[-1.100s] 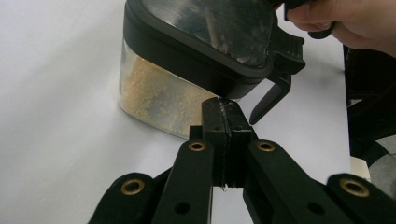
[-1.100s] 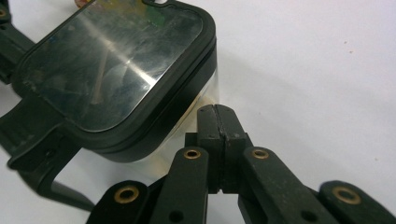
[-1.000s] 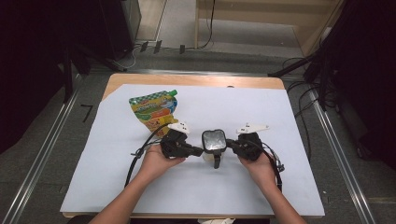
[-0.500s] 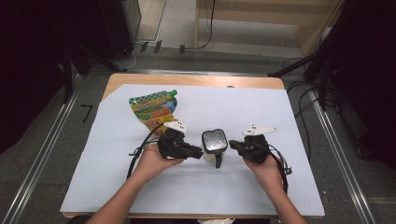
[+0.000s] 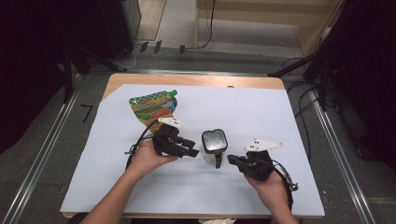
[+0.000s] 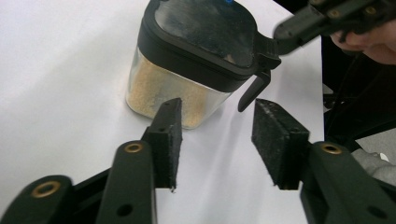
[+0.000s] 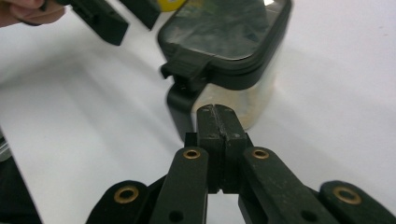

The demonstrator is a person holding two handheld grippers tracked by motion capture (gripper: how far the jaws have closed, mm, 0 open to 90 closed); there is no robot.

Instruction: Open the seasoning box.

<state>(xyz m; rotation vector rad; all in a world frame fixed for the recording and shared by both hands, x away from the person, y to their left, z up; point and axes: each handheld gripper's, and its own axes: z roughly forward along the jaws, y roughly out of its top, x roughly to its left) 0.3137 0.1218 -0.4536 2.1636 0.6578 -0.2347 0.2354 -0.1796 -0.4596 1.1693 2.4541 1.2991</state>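
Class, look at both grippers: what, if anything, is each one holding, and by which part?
Nothing is held. The left gripper has just been opening, its jaws apart short of the jar. The right gripper is shut on nothing, near the jar's latch.

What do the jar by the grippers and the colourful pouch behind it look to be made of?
Jar: clear, glossy walls, likely plastic, possibly glass; the pale grainy contents show through. Its lid looks like black moulded plastic with a reflective top panel and a hinged latch. Pouch: printed flexible film, probably laminated plastic, with a green cap.

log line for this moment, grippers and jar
left gripper: jaws just opening, nothing between | right gripper: shut, empty | jar: upright on sheet, lid on, free of both
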